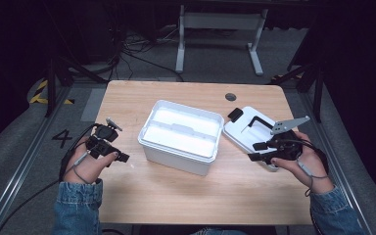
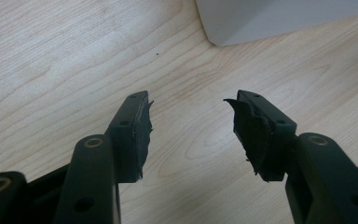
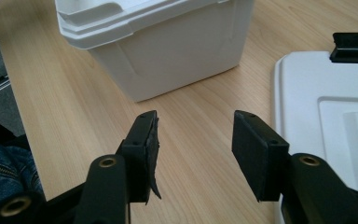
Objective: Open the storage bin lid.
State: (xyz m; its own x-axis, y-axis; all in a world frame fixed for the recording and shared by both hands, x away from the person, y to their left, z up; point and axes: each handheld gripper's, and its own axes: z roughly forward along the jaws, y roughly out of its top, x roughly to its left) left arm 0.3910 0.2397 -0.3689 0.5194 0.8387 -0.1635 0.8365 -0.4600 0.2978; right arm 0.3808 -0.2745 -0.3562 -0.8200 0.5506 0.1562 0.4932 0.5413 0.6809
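Box: white bin [image 1: 181, 137] sits open, mid-table [image 1: 186, 196], empty inside.
Lid: white lid [image 1: 247, 132] lies flat just right of it, black latch up.
Left gripper [image 1: 108, 147]: jaws spread, nothing held, left of the bin.
Right gripper [image 1: 258, 151]: jaws apart, empty, over the lid's near edge.

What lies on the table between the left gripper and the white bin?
Nothing: in the high view, bare wooden table separates the left gripper from the white bin. The left gripper view shows the same bare wood up to the bin's corner.
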